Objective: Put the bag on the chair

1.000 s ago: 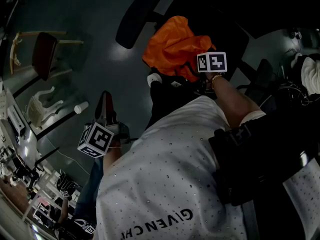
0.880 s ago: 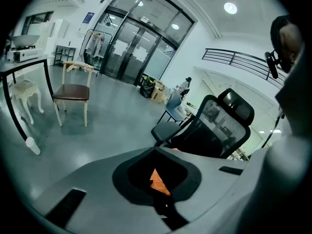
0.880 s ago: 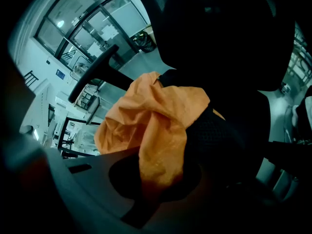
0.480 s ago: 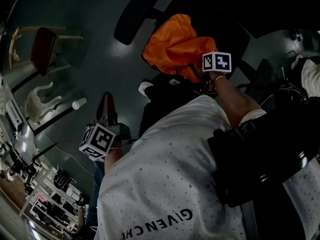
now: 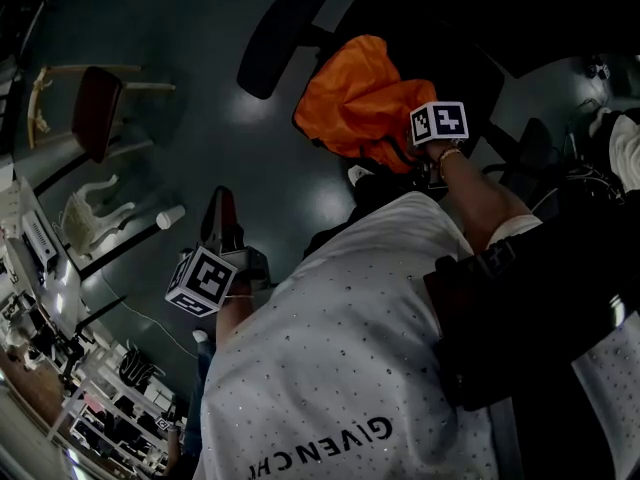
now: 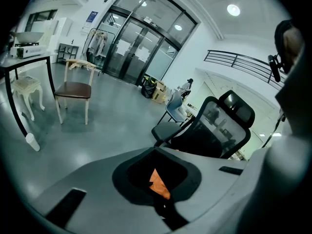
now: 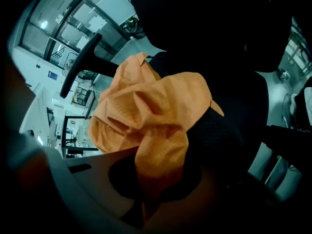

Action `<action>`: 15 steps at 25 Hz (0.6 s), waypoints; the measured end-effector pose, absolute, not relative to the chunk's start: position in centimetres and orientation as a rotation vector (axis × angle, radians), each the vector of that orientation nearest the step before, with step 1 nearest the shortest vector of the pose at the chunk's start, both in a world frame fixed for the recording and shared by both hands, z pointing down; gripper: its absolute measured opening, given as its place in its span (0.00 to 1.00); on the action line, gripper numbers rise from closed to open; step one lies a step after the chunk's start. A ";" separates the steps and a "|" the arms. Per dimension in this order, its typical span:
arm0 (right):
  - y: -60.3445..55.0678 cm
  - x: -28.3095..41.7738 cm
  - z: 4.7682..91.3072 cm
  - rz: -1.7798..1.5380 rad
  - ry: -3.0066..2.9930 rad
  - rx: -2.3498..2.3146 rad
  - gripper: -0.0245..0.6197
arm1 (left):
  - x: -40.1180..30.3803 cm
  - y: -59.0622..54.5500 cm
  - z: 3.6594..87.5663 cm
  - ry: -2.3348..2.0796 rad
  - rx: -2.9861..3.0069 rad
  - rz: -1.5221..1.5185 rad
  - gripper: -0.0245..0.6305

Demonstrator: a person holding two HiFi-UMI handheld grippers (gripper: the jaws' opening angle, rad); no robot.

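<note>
A crumpled orange bag (image 5: 362,96) hangs over a black office chair (image 5: 468,66). My right gripper (image 5: 408,146) is shut on the bag's lower fold. In the right gripper view the orange fabric (image 7: 146,116) runs down into the closed jaws of the right gripper (image 7: 146,199), with the dark chair (image 7: 229,82) right behind it. My left gripper (image 5: 220,208) is low at the left, away from the bag, with its jaws together. In the left gripper view, the left gripper (image 6: 158,201) faces the mesh-backed office chair (image 6: 214,126). A bit of orange shows through the hole in the jaws.
A wooden chair with a dark red seat (image 5: 95,113) (image 6: 73,89) stands at the left. Near it are a white stool (image 5: 95,218) (image 6: 24,84) and a paper cup (image 5: 170,216) (image 6: 32,142) on the grey floor. Glass doors (image 6: 131,48) close the far side.
The right gripper and the orange bag have drifted slightly right, over the chair. The left gripper has sunk a little and stays shut.
</note>
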State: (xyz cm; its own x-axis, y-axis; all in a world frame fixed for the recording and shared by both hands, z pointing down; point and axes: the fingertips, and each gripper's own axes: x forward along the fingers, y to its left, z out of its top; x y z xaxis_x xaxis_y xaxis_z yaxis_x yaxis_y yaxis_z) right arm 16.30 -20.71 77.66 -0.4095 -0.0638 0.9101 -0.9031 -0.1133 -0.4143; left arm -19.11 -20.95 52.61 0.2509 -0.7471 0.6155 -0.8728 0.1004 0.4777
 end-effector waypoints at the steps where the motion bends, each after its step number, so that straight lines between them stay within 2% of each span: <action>1: -20.4 16.4 77.7 1.604 -1.484 1.087 0.08 | -18.9 -21.1 52.4 -1.515 1.680 0.180 0.04; 5: -18.9 17.1 78.0 1.644 -1.453 1.103 0.08 | -18.4 -19.7 52.5 -1.518 1.709 0.172 0.04; 11: -19.6 16.8 76.7 1.552 -1.448 1.140 0.08 | -21.5 -15.8 52.2 -1.642 1.635 0.100 0.04; 13: -19.7 17.1 75.9 1.502 -1.452 1.181 0.09 | -22.8 -15.2 51.6 -1.676 1.615 0.057 0.04; 15: -19.7 17.9 75.0 1.451 -1.450 1.249 0.16 | -23.4 -14.7 50.5 -1.687 1.637 0.031 0.04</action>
State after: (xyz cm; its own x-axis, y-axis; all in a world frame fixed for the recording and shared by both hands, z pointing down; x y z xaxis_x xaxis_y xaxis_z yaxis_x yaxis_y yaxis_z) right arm 17.86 -19.66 74.98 -0.2683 -0.1389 0.9533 -0.9532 -0.1049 -0.2836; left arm -23.42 -14.71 50.50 0.1225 -0.8418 0.5257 -0.8603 0.1741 0.4792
